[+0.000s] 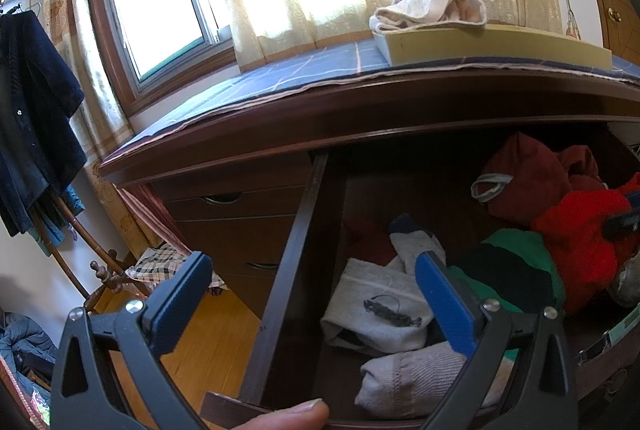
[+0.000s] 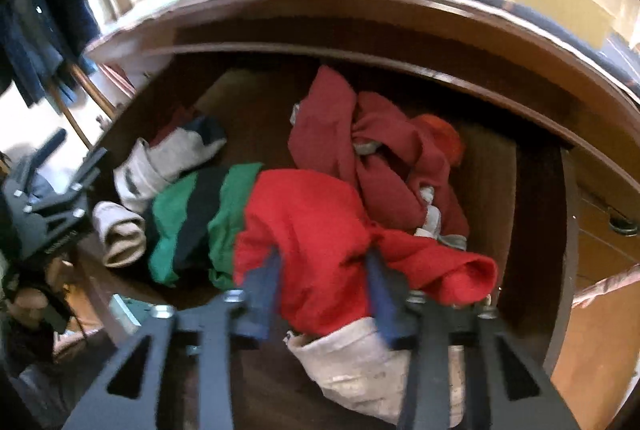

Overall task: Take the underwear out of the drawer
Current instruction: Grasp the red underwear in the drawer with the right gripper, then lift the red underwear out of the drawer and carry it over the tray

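The dark wooden drawer [image 1: 292,262] stands pulled out, full of loose clothes. Bright red underwear [image 2: 312,222] lies on top at the front right, also seen in the left wrist view [image 1: 576,230]. My right gripper [image 2: 324,256] points steeply down into it, and its blue fingers pinch a bunched fold of the red cloth. A green and black garment [image 2: 192,222] lies left of it, a dark red one [image 2: 340,126] behind. My left gripper [image 1: 312,270] is open wide, straddling the drawer's left wall, nothing held. A thumb [image 1: 304,410] rests on the drawer front.
Grey socks [image 1: 380,306] fill the drawer's front left. A pale garment [image 1: 432,6] lies on a yellow pad [image 1: 500,46] on the dresser top, over blue checked cloth. Dark clothes hang on a wooden rack [image 1: 36,118] at the left, above wooden floor.
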`<state>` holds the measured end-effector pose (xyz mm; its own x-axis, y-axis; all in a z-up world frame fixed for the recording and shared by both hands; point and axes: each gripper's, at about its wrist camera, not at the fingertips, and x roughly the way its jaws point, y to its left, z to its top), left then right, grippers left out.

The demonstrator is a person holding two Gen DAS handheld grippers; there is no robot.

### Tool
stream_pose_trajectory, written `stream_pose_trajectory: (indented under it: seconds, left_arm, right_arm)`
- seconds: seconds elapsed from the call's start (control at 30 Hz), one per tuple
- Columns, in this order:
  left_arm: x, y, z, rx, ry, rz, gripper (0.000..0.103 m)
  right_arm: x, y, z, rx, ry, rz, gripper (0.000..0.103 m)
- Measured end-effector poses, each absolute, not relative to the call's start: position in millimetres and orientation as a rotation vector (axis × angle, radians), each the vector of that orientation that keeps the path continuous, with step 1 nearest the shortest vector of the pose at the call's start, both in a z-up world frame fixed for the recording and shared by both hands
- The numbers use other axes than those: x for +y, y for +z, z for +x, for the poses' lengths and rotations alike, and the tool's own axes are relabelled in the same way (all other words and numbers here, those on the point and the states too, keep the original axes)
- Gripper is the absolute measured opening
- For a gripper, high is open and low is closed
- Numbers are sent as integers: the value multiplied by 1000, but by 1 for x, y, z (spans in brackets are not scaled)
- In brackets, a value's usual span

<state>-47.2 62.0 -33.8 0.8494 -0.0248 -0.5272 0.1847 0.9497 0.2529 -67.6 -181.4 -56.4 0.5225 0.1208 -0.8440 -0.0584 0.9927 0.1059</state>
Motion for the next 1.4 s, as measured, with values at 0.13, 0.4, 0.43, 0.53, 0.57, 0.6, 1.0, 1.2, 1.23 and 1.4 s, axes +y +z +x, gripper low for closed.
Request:
stream_pose_trajectory:
  seconds: [0.13,0.4,0.43,0.53,0.57,0.6,1.0,1.2,1.23,1.4]
  left_arm:
    - [62,-34,-47,548,-113,303,103]
    - [62,-34,-47,548,-112,302,103]
    - [62,-34,-47,549,-113,302,103]
    - [62,-35,-47,550,-113,302,103]
    - [62,-35,-47,550,-112,302,103]
    - [62,-35,-47,550,-113,302,103]
    - [62,-34,-47,547,-113,305,103]
    - [61,-36,-47,550,-116,306,103]
    - [61,-36,-47,546,-115,308,103]
    - [61,-34,-48,550,-116,308,103]
  right_arm:
    - [-189,-46,-78,979,98,116,22]
    - [-218,15,-104,775,262,388,1]
    - [-215,20,-104,778,276,362,1]
    - [-202,22,-102,806,246,273,2]
    - [-200,17,-98,840,243,271,2]
    - [-199,8,-91,891,243,287,3]
    - [-146,-54,-49,1129,222,-44,72]
    - [-137,-77,-41,1193,166,-197,48]
    - [-139,-75,-43,1177,178,-187,37]
    - [-160,-60,-59,1108,186,-72,17]
